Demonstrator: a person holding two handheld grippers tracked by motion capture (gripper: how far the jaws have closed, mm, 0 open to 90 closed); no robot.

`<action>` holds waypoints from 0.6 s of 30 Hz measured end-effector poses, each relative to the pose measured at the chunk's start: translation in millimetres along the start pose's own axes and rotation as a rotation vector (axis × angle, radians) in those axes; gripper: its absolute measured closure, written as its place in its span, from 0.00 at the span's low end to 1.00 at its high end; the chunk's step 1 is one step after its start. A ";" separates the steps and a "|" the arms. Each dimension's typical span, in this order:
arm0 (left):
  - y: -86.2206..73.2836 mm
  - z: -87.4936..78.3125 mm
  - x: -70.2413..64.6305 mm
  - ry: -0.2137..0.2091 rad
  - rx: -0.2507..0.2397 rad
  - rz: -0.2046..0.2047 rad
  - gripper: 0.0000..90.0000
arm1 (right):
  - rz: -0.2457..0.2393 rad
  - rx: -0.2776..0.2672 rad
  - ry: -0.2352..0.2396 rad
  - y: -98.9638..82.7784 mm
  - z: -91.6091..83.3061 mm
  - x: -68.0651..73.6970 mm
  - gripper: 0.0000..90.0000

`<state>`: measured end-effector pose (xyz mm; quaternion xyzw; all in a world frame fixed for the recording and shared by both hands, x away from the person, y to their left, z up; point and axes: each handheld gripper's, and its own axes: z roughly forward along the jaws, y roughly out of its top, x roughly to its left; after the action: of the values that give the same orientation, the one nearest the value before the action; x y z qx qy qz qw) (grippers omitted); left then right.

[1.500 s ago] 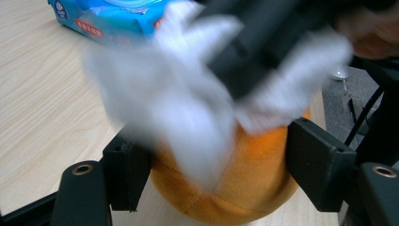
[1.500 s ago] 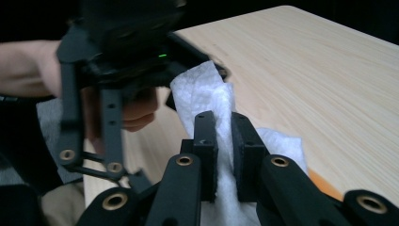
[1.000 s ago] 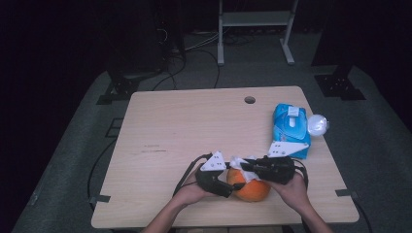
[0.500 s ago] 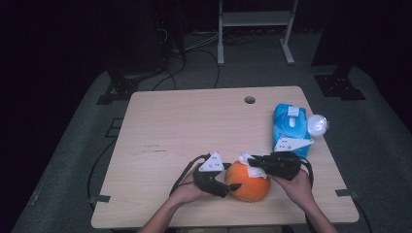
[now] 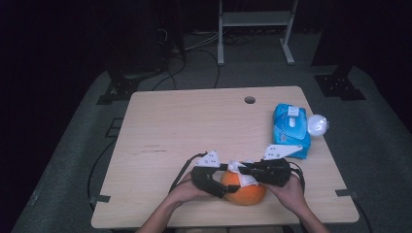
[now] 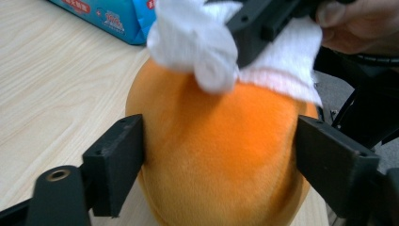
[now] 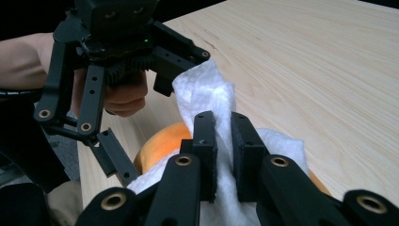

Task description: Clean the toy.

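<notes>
Your left claw [image 6: 221, 155] has just been widening around the orange plush toy [image 5: 245, 190] while your right claw [image 7: 223, 141] pinches the white wipe [image 7: 207, 94], wiping unfinished.

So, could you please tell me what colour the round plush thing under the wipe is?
The plush ball is bright orange, clearest in the left gripper view.

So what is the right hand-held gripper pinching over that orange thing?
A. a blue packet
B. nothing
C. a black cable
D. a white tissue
D: in the right gripper view the right hand-held gripper has its jaws closed on a white tissue that lies over the orange thing.
</notes>
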<state>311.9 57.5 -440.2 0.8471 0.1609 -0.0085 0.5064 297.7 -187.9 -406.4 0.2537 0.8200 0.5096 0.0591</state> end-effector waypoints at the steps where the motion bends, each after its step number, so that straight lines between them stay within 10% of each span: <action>1: -0.3 0.2 -0.3 0.008 0.006 0.010 0.23 | 0.006 0.001 -0.004 -0.5 -1.6 -2.2 0.90; 8: -3.0 -1.9 3.9 0.001 0.014 -0.007 0.22 | 0.086 0.004 -0.033 -14.6 -15.7 -26.5 0.90; 18: 0.4 6.6 6.8 -0.044 0.014 -0.122 0.13 | 0.067 0.003 -0.006 -11.4 -11.8 -15.6 0.90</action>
<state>319.4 53.5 -444.3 0.8390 0.2009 -0.0589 0.5023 302.9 -208.9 -413.2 0.2828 0.8115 0.5094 0.0440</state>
